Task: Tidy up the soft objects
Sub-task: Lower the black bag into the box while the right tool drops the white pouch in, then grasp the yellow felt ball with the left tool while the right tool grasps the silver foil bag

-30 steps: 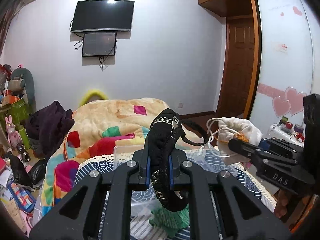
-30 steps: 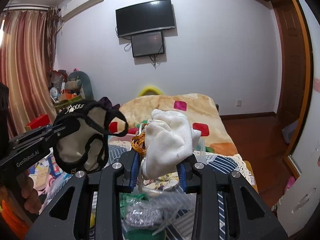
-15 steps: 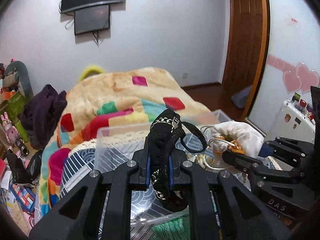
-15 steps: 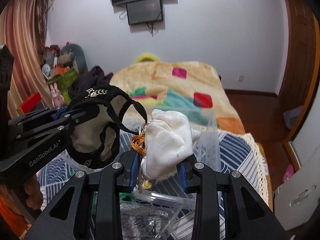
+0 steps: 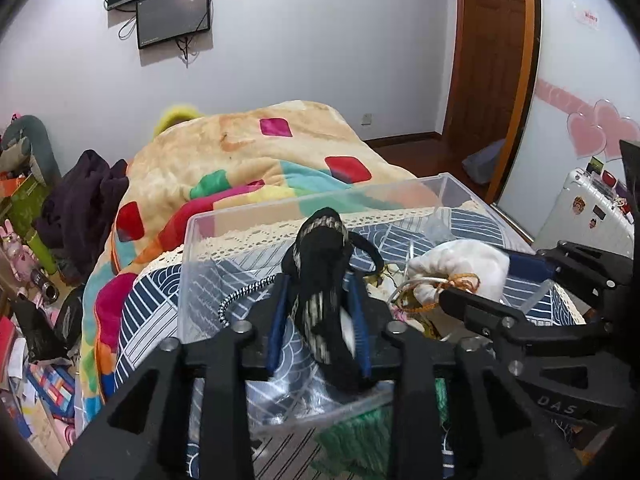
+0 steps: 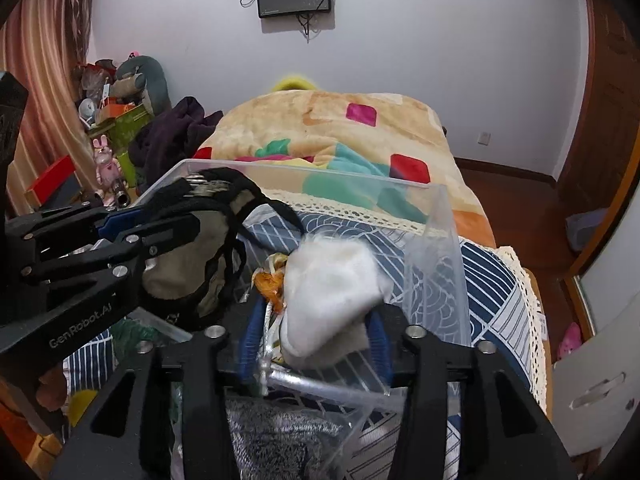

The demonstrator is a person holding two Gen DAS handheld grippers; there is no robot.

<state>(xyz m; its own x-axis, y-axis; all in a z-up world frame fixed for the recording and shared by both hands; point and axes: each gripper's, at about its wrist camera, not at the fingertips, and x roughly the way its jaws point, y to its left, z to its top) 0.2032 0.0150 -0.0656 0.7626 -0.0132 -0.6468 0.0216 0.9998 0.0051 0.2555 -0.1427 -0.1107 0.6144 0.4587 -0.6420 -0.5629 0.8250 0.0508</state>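
Observation:
My left gripper (image 5: 320, 308) stands open around a black strappy cloth item with a studded band (image 5: 322, 264), which hangs blurred between the fingers over a clear plastic bin (image 5: 192, 240). My right gripper (image 6: 314, 320) also stands open around a white cloth pouch with orange and white cords (image 6: 328, 288), blurred, over the same bin (image 6: 440, 216). Each gripper shows in the other's view: the right one (image 5: 480, 300) beside the white pouch (image 5: 460, 264), the left one (image 6: 160, 224) with the black item (image 6: 200, 256).
The bin sits on a blue-and-white patterned cloth (image 5: 472, 232) at the foot of a bed with a colourful blanket (image 5: 248, 160). A green knit item (image 5: 360, 432) and a grey fuzzy item (image 6: 272, 440) lie near the bin's front. Clutter fills the floor at left (image 5: 32, 280). A white suitcase (image 5: 588, 208) stands right.
Both grippers have tilted down and lowered over the bin. Their jaws have widened, and the black item and white pouch now look blurred, slipping between the fingers.

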